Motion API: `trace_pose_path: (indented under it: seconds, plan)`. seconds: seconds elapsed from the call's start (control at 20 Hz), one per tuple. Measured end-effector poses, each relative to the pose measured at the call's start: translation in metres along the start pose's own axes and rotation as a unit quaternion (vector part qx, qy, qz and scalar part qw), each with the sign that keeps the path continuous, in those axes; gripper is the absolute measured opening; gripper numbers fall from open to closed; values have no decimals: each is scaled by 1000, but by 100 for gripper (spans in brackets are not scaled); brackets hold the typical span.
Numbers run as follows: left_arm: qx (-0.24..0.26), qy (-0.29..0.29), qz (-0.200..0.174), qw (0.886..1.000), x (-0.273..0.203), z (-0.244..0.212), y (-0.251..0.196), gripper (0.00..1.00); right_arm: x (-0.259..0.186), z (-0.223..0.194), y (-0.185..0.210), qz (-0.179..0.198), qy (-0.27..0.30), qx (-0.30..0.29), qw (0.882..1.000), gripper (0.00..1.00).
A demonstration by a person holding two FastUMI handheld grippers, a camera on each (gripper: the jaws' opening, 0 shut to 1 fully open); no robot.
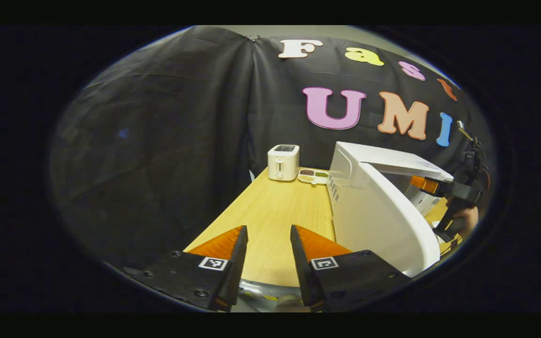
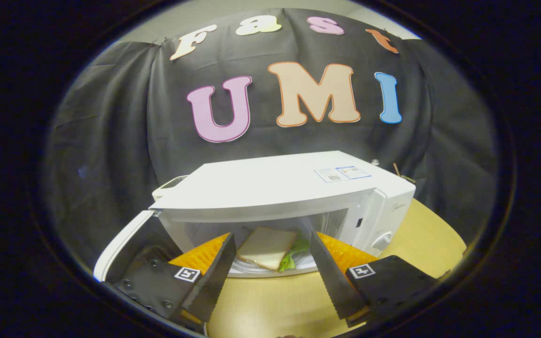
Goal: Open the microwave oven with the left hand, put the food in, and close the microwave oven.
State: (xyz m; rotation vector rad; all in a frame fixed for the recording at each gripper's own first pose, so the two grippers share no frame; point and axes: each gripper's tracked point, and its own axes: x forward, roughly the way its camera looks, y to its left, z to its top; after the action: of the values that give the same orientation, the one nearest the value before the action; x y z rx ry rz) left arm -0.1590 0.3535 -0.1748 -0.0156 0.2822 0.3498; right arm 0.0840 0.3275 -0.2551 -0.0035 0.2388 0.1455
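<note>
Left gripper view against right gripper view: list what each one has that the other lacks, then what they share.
Left gripper view alone: a toaster, a snack tray beside it, and the right gripper reaching at the oven's front, past the door.

Right gripper view alone: a sandwich lying inside the cavity, and a dial on the front panel.

Shared: the microwave with its door swung open, and the table.

I'm working in a staged kitchen booth: black cloth wall (image 2: 111,122) hangs behind my white microwave (image 2: 280,188), which sits on a wooden table (image 1: 270,220); a toaster (image 1: 283,162) stands behind the microwave's open door.
</note>
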Motion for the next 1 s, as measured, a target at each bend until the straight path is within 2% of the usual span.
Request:
trace_pose_path:
  seconds: [0.05, 0.1, 0.15, 0.4, 0.5, 0.75, 0.8, 1.0]
  plan:
    - [6, 0, -4, 1000, -1, 0, -2, 44, -9, 4, -3, -4, -3, 1, 1000, 98]
    - [11, -1, -10, 1000, -2, 1, -5, 38, -18, 5, -6, -9, -4, 2, 1000, 92]
    - [16, 0, -17, 1000, -2, 1, -8, 31, -26, 7, -10, -12, -5, 1, 1000, 98]
    - [31, 6, -48, 998, -7, -5, -25, 6, -71, 13, -40, -46, -13, -8, 999, 98]
    - [33, 11, -64, 997, -9, -8, -36, 0, -89, 12, -53, -64, -16, -9, 998, 98]
    - [50, 25, -113, 992, -12, -20, -63, 2, -132, -9, -79, -109, -6, 13, 994, 98]
    - [55, 26, -124, 990, -12, -22, -67, 0, -139, -14, -86, -121, -5, 19, 992, 92]
    - [81, 26, -167, 982, -12, -25, -90, 0, -163, -36, -94, -154, 10, 43, 987, 92]
